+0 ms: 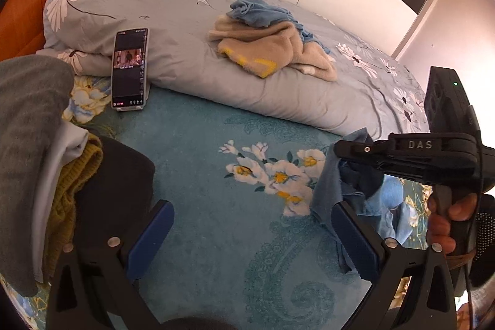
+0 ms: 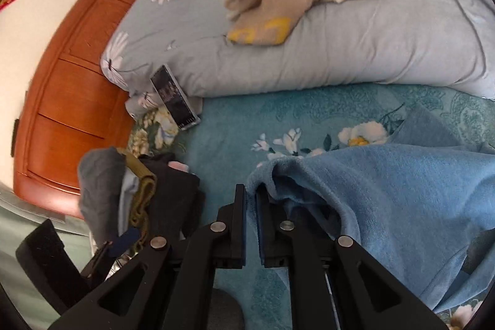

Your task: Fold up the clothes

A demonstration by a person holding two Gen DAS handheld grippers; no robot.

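A light blue fleece garment [image 2: 386,190] lies on the teal floral bedsheet [image 2: 235,126], its edge pinched in my right gripper [image 2: 251,200], which is shut on it. In the left wrist view the right gripper [image 1: 349,153] holds the blue garment [image 1: 328,184] lifted off the sheet. My left gripper [image 1: 252,225] is open and empty above the sheet [image 1: 216,144]. A stack of folded clothes [image 1: 46,160], grey, white, mustard and black, sits at the left and shows in the right wrist view too [image 2: 139,190].
A grey daisy-print duvet [image 1: 185,20] lies bunched across the bed, with a beige and blue clothes heap [image 1: 269,36] on it. A phone [image 1: 129,68] leans against the duvet. An orange wooden headboard [image 2: 71,67] stands at the left.
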